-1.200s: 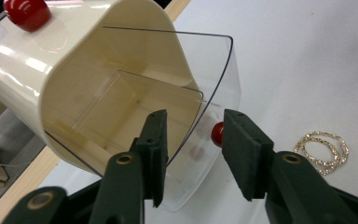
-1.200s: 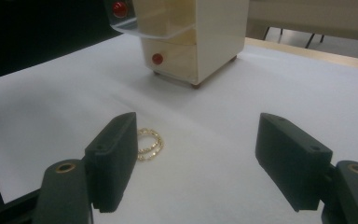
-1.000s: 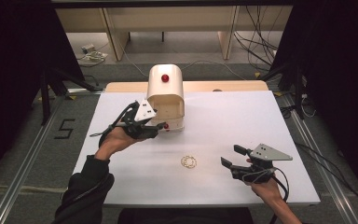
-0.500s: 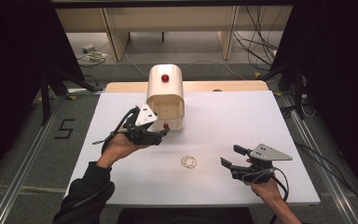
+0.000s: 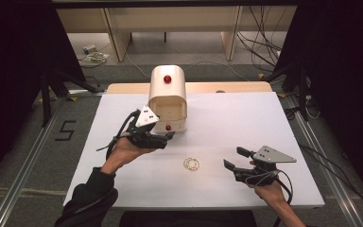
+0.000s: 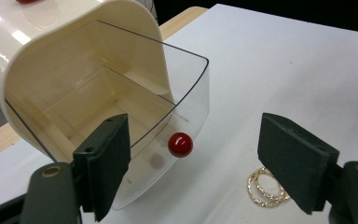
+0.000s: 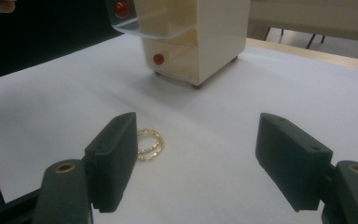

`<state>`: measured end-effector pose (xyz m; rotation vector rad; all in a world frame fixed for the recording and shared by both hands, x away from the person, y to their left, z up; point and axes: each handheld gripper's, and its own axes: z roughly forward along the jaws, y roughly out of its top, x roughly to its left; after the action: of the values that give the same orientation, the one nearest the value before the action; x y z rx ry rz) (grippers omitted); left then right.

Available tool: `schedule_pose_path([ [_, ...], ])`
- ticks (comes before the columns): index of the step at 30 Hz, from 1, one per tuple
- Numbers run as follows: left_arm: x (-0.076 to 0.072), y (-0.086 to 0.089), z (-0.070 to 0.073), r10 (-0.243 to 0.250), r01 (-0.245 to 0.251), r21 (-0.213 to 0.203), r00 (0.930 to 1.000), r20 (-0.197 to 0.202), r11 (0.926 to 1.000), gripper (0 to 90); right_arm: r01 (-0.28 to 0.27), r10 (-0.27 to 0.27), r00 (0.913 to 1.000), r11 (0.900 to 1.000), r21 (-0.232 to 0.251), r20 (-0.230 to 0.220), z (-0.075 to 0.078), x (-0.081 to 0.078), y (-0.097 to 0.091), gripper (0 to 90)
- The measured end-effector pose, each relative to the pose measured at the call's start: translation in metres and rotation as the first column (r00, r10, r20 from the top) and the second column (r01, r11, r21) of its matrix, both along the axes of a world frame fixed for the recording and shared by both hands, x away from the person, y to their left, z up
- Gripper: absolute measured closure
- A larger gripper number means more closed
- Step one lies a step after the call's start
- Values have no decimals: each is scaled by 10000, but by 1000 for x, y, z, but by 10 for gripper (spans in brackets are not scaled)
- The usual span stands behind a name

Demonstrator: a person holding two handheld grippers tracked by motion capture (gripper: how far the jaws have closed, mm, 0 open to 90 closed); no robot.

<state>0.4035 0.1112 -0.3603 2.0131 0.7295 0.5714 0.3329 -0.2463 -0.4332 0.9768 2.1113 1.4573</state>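
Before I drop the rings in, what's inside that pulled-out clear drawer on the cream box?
The clear drawer looks empty: through its walls only the bare bottom shows. The back, under the cream box, is covered, so it cannot be checked.

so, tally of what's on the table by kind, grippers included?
Cream box with clear drawer pulled open: 1
Red knobs on the box (top, open drawer, lower front): 3
Gold rings, lying overlapped: 2
Hand-held grippers (left hand-held gripper, right hand-held gripper), both open and holding nothing: 2
Total: 8
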Motion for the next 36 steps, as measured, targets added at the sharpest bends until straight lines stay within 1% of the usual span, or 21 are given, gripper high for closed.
schedule_pose_path([
  [3,0,0,-2,-42,42,-38,10000,-56,10000,247,-2,2,10000,10000,6,-3,0,0,0,303],
  [5,0,-1,-2,-8,7,-199,10000,-48,9998,245,-13,13,10000,10000,41,14,0,0,0,303],
  [10,-2,-4,-3,-32,32,-363,10000,-6,9993,240,-8,8,10000,10000,26,-11,0,0,-1,303],
  [12,-3,-6,-4,-127,125,-345,9999,-51,9993,240,4,-4,10000,10000,34,-11,0,0,-1,303],
  [14,-4,-9,-6,-277,275,-241,9996,-78,9993,237,-9,9,10000,10000,4,-20,0,0,0,303],
  [18,-7,-15,-10,-351,346,-293,9992,-170,9990,234,-45,45,10000,10000,28,3,0,1,0,303],
  [19,-7,-15,-11,-432,427,-230,9989,-207,9988,234,-64,64,10000,10000,30,31,-1,1,0,303],
  [20,-7,-17,-13,-449,441,-331,9987,-237,9985,233,-68,68,10000,10000,29,27,-1,1,0,303],
  [21,-7,-18,-14,-548,537,-315,9979,-341,9981,232,-59,59,10000,10000,3,7,0,1,0,303],
  [22,-6,-19,-15,-592,581,-319,9976,-354,9978,232,-66,66,10000,10000,-1,9,-1,1,0,303],
  [26,-7,-23,-18,-710,694,-317,9962,-510,9971,232,-59,59,10000,10000,59,-5,-1,2,-1,303],
  [27,-7,-25,-18,-714,693,-392,9959,-553,9968,232,-46,46,10000,10000,39,-13,-1,2,-1,303],
  [28,-7,-25,-19,-754,739,-285,9956,-550,9969,232,-41,41,10000,10000,45,-23,-1,2,-1,303],
  [33,-8,-33,-23,-875,854,-306,9933,-761,9959,233,-27,27,10000,10000,63,-27,-1,2,-1,303],
  [36,-9,-38,-26,-922,905,-238,9918,-888,9956,233,-19,19,10000,10000,80,-38,-2,2,-2,303],
])
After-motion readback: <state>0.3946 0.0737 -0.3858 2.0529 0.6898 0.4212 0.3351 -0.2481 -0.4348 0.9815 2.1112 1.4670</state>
